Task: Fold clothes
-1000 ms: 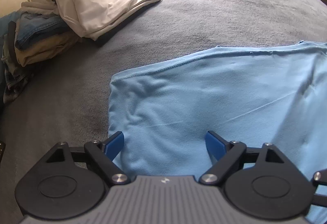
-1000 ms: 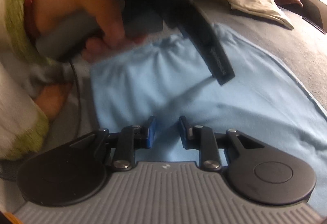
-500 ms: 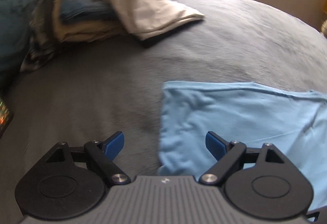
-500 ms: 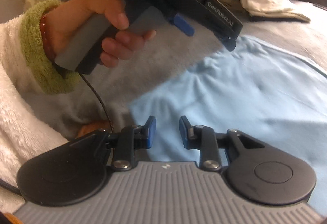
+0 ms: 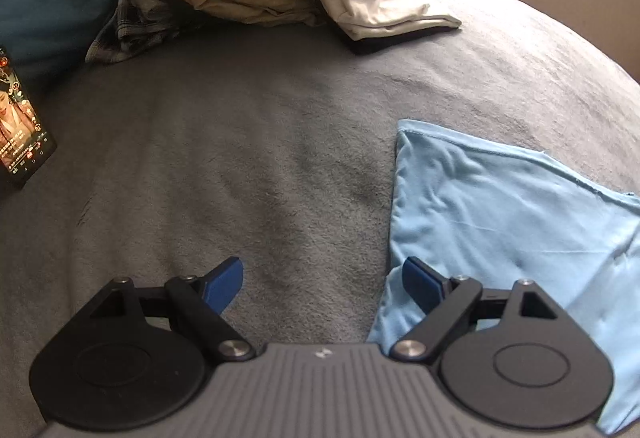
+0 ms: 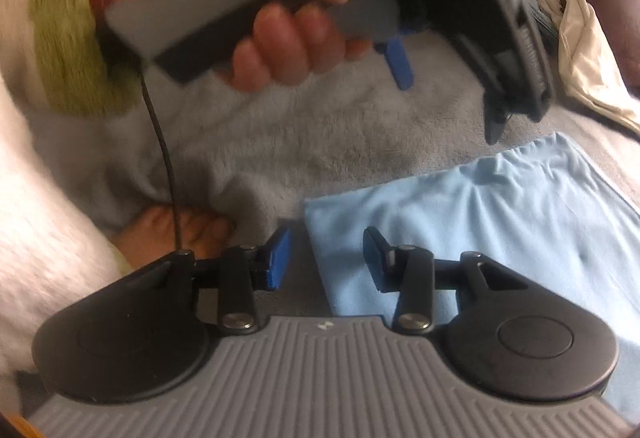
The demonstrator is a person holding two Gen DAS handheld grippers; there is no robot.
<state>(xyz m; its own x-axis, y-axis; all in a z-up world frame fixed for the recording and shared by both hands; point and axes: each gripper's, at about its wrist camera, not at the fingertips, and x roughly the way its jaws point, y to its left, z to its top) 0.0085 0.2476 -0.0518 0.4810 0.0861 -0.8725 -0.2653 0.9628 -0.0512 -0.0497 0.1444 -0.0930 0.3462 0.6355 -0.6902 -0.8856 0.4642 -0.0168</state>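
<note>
Left wrist view has swung off the blue shirt [image 5: 516,222] since a second ago, so its near corner sits just right of my wide-open, empty left gripper [image 5: 322,280] on the bed [image 5: 240,142]. My right gripper [image 6: 326,258] has spread from nearly closed to half open, empty, straddling the shirt's corner: I judge a regrasp. Its long axis runs away rightward.

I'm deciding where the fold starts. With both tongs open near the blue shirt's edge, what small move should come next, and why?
Probably ease the right tongs forward and shut them on the near corner of the blue shirt. They are open and straddle that edge, which lies flat on the grey blanket. The left tongs are open too, mostly over bare blanket, holding nothing.
</note>
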